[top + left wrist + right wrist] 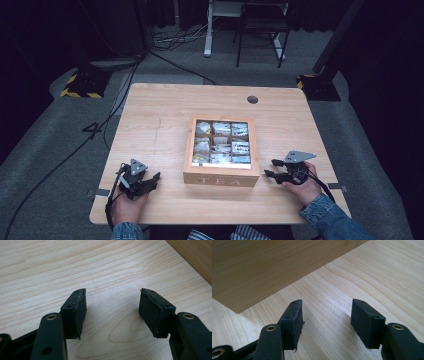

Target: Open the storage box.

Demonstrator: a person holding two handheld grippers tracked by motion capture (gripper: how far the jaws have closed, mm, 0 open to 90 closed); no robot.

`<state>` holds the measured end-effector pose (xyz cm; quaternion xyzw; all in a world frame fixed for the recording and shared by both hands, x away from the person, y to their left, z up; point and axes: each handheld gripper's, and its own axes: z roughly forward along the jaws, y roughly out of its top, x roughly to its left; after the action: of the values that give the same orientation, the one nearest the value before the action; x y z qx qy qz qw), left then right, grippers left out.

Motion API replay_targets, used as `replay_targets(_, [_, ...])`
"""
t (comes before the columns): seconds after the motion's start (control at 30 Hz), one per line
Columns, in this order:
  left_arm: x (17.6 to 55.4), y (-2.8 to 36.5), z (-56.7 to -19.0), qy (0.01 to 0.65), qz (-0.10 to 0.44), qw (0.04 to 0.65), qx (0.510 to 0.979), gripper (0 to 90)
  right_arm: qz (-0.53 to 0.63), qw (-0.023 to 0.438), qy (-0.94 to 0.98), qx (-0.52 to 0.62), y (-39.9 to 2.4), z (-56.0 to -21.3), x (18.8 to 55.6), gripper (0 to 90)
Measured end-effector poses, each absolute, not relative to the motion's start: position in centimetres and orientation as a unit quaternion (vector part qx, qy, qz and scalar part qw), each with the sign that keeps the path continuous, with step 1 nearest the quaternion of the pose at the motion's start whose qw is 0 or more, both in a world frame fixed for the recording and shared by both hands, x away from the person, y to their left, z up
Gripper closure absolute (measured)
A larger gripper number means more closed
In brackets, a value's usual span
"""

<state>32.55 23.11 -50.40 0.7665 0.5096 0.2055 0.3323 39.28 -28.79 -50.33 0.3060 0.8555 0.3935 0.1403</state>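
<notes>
A wooden tea box (221, 177) marked TEA stands in the middle of the table, its clear lid showing several compartments of tea bags (222, 142). My left gripper (154, 180) rests on the table to the left of the box, jaws open with nothing between them. In the left gripper view my left gripper (112, 307) spans bare wood, with a corner of the box (195, 257) at the upper right. My right gripper (272, 168) sits just right of the box, also open and empty. In the right gripper view my right gripper (326, 315) faces the box wall (269, 267).
The light wooden table (165, 110) has a round cable hole (252, 99) near its far edge. Beyond the table lie cables (125, 85) on grey carpet, a white desk leg (207, 30) and a black chair frame (260, 35).
</notes>
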Motion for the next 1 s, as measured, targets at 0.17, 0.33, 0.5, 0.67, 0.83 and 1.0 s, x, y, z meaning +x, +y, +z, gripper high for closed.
replay_targets(0.17, [32.6,23.1,-50.4,0.508,0.203,0.333,0.768,40.2,0.392,0.144,0.856,0.305,-28.8,-50.3,39.2,43.3])
replay_targets(0.33, [32.7,23.1,-50.4,0.511,0.206,0.333,0.765,41.4,0.392,0.145,0.856,0.305,-28.7,-50.3,39.2,43.9])
replay_targets(0.5, [32.7,23.1,-50.4,0.514,0.206,0.334,0.763,42.9,0.399,0.136,0.858,0.292,-28.7,-50.3,39.1,58.4])
replay_targets(0.67, [32.7,23.1,-50.4,0.514,0.206,0.334,0.763,43.0,0.377,0.13,0.867,0.298,-28.9,-49.7,39.0,90.0])
replay_targets(0.83, [32.7,23.1,-50.4,0.514,0.207,0.334,0.763,43.0,0.383,0.12,0.861,0.312,-29.5,-48.3,38.7,90.0])
replay_targets(1.0, [32.7,23.1,-50.4,0.514,0.206,0.333,0.763,43.0,0.418,0.089,0.859,0.281,-28.9,-45.8,37.1,90.0])
